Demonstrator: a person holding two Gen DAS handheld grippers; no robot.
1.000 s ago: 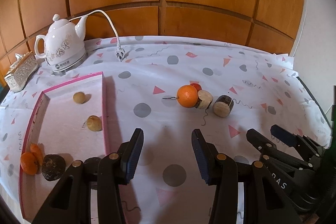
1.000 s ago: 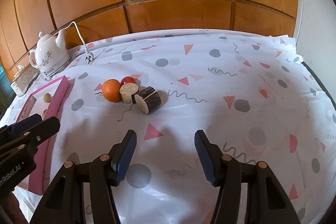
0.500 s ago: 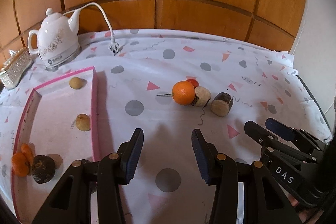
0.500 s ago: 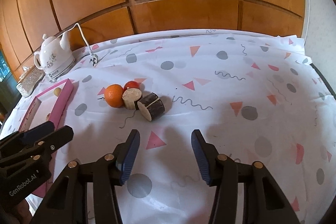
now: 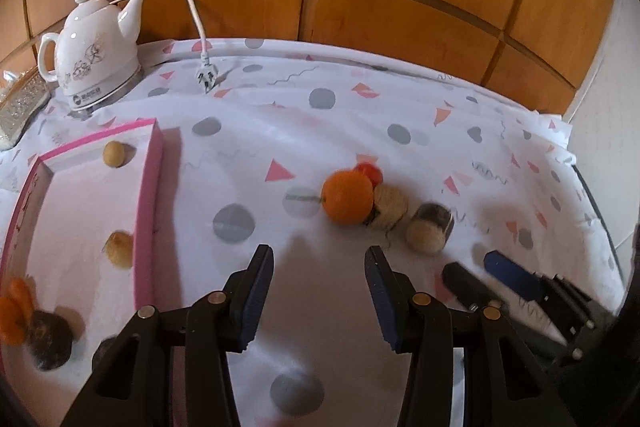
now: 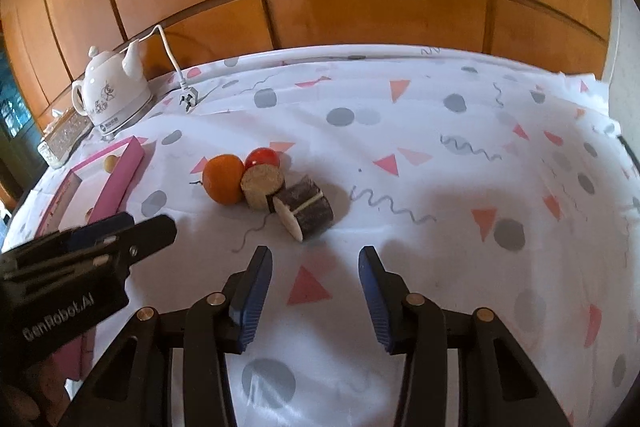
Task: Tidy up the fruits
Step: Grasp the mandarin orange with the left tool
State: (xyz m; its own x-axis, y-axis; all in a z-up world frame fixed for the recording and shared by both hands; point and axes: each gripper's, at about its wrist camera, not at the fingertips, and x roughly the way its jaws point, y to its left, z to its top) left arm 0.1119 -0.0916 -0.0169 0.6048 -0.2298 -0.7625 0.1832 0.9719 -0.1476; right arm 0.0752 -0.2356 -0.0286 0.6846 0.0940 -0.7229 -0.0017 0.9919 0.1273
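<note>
Left gripper (image 5: 318,293), jaws parted and empty, points across the patterned cloth (image 5: 248,131) at the loose cluster: smooth round orange (image 5: 347,197), small red fruit (image 5: 369,172) behind it, two stubby cut cylinders, one pale and fibrous (image 5: 390,207), one dark-skinned (image 5: 429,230); the pink-rimmed tray (image 5: 149,211) alongside already holds several sorted pieces, so presumably it's the drop-off. Right wrist view: right gripper (image 6: 315,293) has just been closing, nothing between the jaws, lined up short of the dark cylinder (image 6: 306,213), probably pre-sizing for it.
</note>
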